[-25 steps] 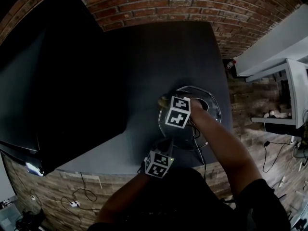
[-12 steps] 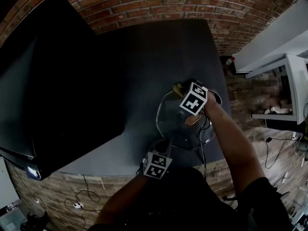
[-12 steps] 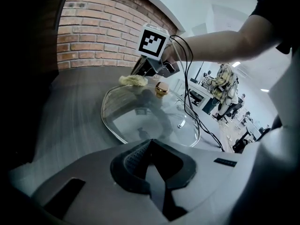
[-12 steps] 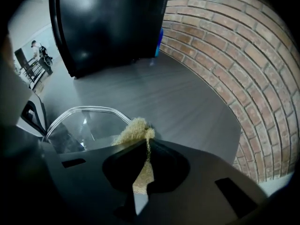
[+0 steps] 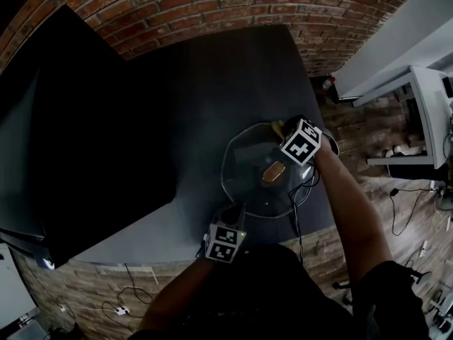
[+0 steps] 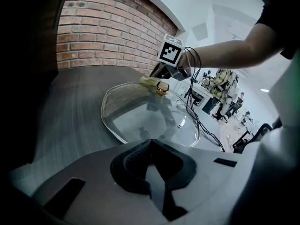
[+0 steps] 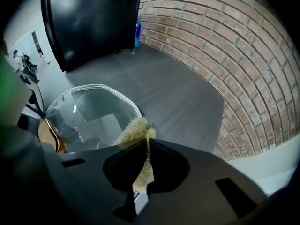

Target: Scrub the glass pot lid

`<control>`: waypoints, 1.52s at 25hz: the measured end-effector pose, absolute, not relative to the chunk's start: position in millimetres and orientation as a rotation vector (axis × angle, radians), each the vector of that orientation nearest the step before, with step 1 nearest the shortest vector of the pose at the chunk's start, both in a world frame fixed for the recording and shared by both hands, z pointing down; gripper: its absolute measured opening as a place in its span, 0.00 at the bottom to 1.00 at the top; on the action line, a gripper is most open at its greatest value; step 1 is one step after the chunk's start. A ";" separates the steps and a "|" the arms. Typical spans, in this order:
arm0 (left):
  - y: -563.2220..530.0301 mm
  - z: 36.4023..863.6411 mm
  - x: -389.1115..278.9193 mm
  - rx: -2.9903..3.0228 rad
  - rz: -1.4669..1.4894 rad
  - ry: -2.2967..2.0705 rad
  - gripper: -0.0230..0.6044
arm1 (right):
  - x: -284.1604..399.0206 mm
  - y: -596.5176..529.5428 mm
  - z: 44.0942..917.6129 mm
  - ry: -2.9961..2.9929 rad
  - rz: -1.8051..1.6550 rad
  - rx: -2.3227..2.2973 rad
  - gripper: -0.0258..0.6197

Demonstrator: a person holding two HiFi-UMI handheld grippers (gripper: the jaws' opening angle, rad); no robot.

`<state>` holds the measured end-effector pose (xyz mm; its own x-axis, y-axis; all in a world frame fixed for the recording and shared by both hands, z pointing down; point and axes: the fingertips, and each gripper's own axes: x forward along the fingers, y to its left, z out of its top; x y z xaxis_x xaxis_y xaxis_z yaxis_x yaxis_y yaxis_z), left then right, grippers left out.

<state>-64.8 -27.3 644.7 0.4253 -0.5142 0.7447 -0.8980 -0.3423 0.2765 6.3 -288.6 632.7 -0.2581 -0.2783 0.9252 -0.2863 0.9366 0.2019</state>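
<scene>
The glass pot lid [image 5: 248,179] lies on the dark table with its gold knob [image 5: 273,171] pointing up. My left gripper [image 5: 233,214] is at the lid's near rim, shut on that rim [image 6: 140,143]. My right gripper [image 5: 283,129] is at the far rim, shut on a yellowish scrub pad [image 5: 274,127]. In the right gripper view the pad [image 7: 136,130] presses on the lid's edge [image 7: 119,100], and the knob [image 7: 47,132] shows at the left. From the left gripper view the pad [image 6: 147,82] sits just behind the knob [image 6: 162,87].
The table [image 5: 212,98] ends at a front edge close to my body. A large black panel [image 5: 78,133] stands at the left and a brick wall [image 5: 212,6] at the back. A blue bottle [image 7: 138,32] stands at the wall. Cables hang from my right gripper.
My right gripper has slid the scrub pad rightward along the lid's far rim. The left gripper has stayed on the near rim.
</scene>
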 end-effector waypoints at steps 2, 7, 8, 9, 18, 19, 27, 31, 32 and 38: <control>-28.1 643.3 -65.1 2.003 0.727 -1.188 0.09 | 21.6 -288.6 633.6 -1.841 0.024 0.439 0.08; -31.0 640.2 -65.7 2.002 0.725 -1.186 0.09 | 57.4 -282.5 636.6 -1.814 0.073 0.492 0.08; -30.9 639.7 -65.6 2.000 0.727 -1.186 0.09 | 63.5 -279.9 636.7 -1.813 0.083 0.497 0.08; -30.8 639.4 -65.5 1.999 0.730 -1.185 0.09 | 68.9 -277.0 636.6 -1.814 0.095 0.502 0.08; -30.1 641.8 -67.6 1.982 0.734 -1.194 0.09 | 102.2 -245.4 636.4 -1.819 0.164 0.546 0.08; -30.3 643.3 -68.6 1.982 0.733 -1.201 0.09 | 105.4 -241.7 636.3 -1.819 0.172 0.550 0.08; -30.5 644.3 -70.6 1.979 0.732 -1.221 0.09 | 127.0 -202.7 636.3 -1.826 0.238 0.576 0.08; -31.3 641.7 -69.0 1.972 0.733 -1.222 0.09 | 131.3 -178.6 636.3 -1.843 0.275 0.571 0.08; -31.7 641.6 -68.9 1.973 0.733 -1.224 0.09 | 131.4 -172.4 636.0 -1.848 0.280 0.570 0.08; -29.8 640.2 -67.8 1.972 0.746 -1.236 0.09 | 129.9 -133.8 634.0 -1.867 0.296 0.575 0.08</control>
